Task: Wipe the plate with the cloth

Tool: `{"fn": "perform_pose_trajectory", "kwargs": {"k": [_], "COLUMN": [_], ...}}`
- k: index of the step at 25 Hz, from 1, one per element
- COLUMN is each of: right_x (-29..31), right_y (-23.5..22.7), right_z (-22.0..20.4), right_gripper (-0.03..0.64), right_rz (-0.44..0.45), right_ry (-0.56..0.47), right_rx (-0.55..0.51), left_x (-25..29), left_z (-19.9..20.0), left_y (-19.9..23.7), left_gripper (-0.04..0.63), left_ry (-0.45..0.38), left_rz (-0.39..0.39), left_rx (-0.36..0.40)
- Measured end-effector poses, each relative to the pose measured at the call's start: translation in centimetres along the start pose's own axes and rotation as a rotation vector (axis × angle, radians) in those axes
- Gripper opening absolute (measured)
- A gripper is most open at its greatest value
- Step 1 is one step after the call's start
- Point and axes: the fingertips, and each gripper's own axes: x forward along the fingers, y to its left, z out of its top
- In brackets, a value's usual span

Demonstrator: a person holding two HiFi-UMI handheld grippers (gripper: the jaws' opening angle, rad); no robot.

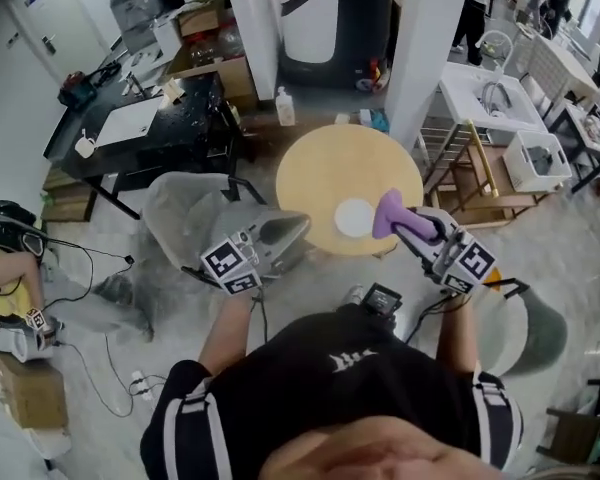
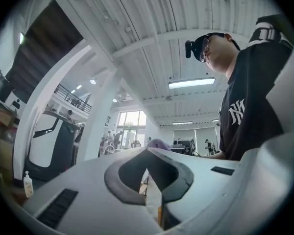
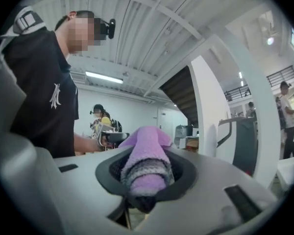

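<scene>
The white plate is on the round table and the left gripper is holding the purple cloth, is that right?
Not quite. The purple cloth is clamped in the right gripper, not the left one; the right gripper view shows it between those jaws. The left gripper is shut with nothing in it. The white plate is indeed on the round table.
</scene>
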Motion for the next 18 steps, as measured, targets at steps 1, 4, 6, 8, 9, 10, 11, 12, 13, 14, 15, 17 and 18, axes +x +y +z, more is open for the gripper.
{"fn": "perform_pose_trajectory", "kwargs": {"k": [1,4,6,8,9,10,11,12,13,14,15,17,18], "right_x": [0.4,1.1,1.2,1.2,1.2,1.2,1.0,0.8,0.6,0.4,0.2,-0.5,-0.9], "right_y": [1.6,6.3,8.9,11.4,12.5,13.5,14.4,15.1,15.7,16.1,16.4,16.5,16.5], "right_z": [0.1,-0.9,-2.4,-3.8,-4.4,-4.9,-5.1,-4.9,-4.2,-3.0,-1.6,1.0,1.9], "right_gripper": [0.097,0.097,0.097,0.097,0.097,0.097,0.097,0.097,0.097,0.097,0.097,0.097,0.097], "right_rz": [0.015,0.026,0.017,0.014,0.017,0.024,0.033,0.047,0.071,0.103,0.138,0.189,0.201], "right_ry": [-0.02,-0.011,0.028,0.07,0.089,0.105,0.112,0.096,0.05,-0.022,-0.104,-0.231,-0.259], "right_rx": [0.01,0.044,0.078,0.118,0.137,0.158,0.189,0.238,0.303,0.368,0.415,0.432,0.411], "left_x": [-1.3,-5.3,-7.6,-9.1,-9.5,-9.7,-9.6,-9.5,-9.2,-8.9,-8.5,-7.7,-7.2], "left_z": [-0.4,-2.2,-3.6,-4.8,-5.3,-5.8,-6.2,-6.5,-6.6,-6.5,-6.4,-5.7,-5.2], "left_y": [-0.9,-2.9,-3.6,-4.5,-5.1,-5.7,-6.4,-7.0,-7.5,-7.8,-8.1,-8.9,-9.4], "left_gripper": [0.013,0.012,0.012,0.012,0.012,0.012,0.012,0.012,0.012,0.012,0.012,0.012,0.012], "left_ry": [0.009,0.046,0.054,0.042,0.042,0.05,0.059,0.065,0.068,0.068,0.067,0.073,0.078], "left_rz": [0.0,0.027,0.048,0.041,0.03,0.018,0.004,-0.011,-0.025,-0.037,-0.048,-0.07,-0.081], "left_rx": [-0.002,-0.016,-0.071,-0.142,-0.161,-0.168,-0.173,-0.18,-0.189,-0.197,-0.198,-0.174,-0.153]}}
